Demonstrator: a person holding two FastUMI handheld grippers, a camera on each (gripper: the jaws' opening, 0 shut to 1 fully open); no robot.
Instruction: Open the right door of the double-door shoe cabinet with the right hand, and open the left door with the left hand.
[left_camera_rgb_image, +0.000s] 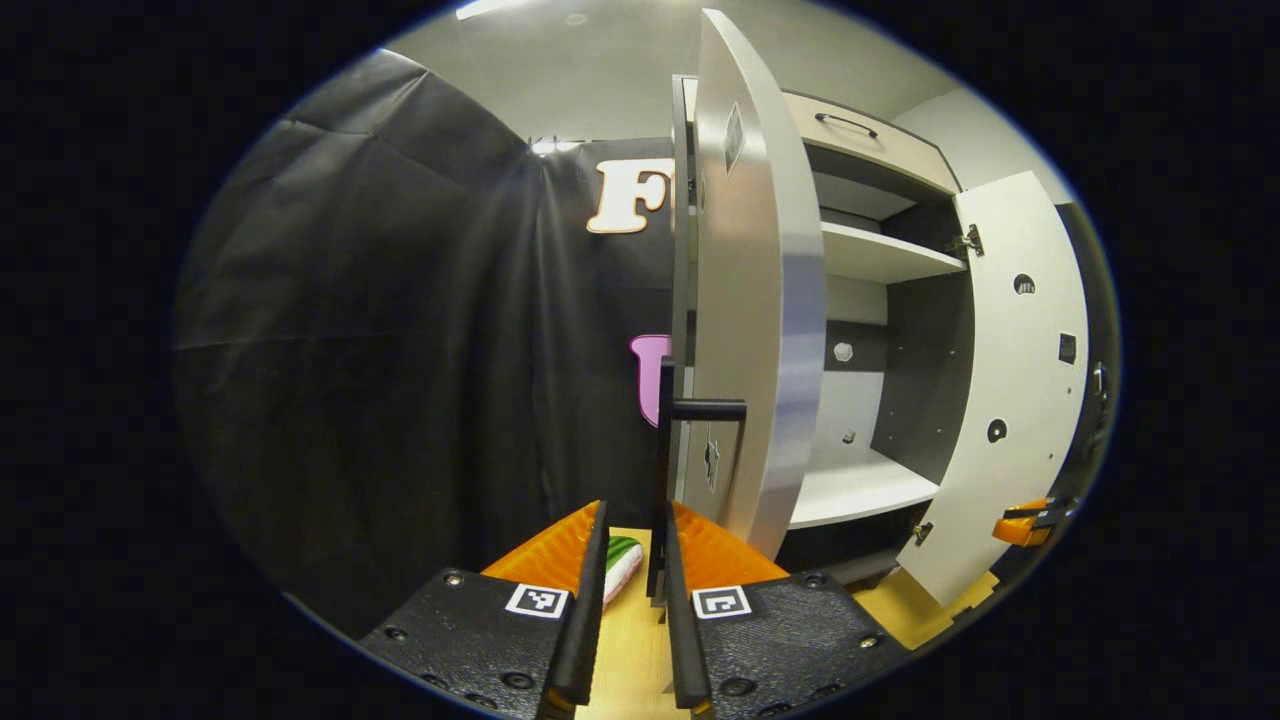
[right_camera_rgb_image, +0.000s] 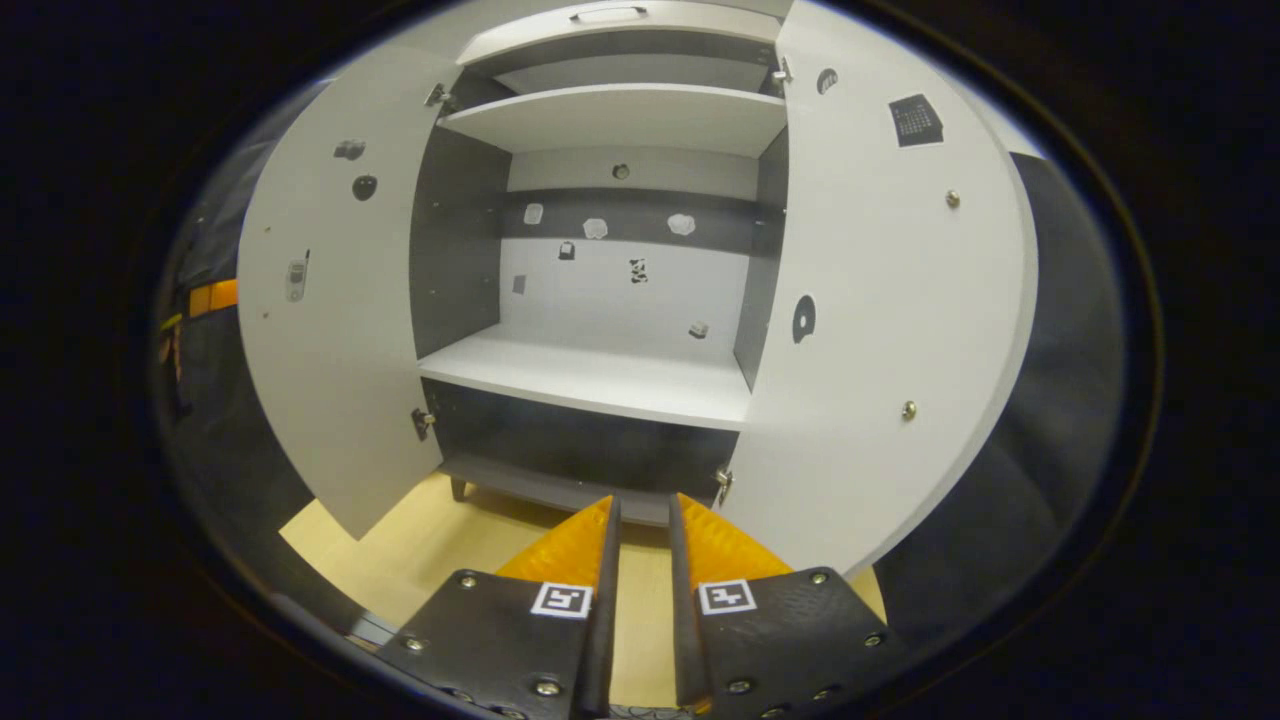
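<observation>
Both doors of the pale shoe cabinet (right_camera_rgb_image: 600, 375) stand wide open. In the left gripper view the left door (left_camera_rgb_image: 750, 300) is seen edge-on, with its dark bar handle (left_camera_rgb_image: 705, 409) sticking out. My left gripper (left_camera_rgb_image: 636, 510) has the handle's vertical bar between its fingers, close to the right finger (left_camera_rgb_image: 685, 620), while floor shows between the bar and the left finger. The right door (left_camera_rgb_image: 1010, 380) swings out on the right. In the right gripper view my right gripper (right_camera_rgb_image: 643, 500) hangs low before the cabinet, fingers slightly apart and holding nothing, between the left door (right_camera_rgb_image: 330, 320) and the right door (right_camera_rgb_image: 890, 320).
White shelves inside the cabinet hold nothing, and a drawer (left_camera_rgb_image: 845, 122) sits at the top. A green and white object (left_camera_rgb_image: 620, 560) lies on the wooden floor (right_camera_rgb_image: 400, 560). An orange gripper part (left_camera_rgb_image: 1030, 520) shows past the right door. Black cloth walls surround the booth.
</observation>
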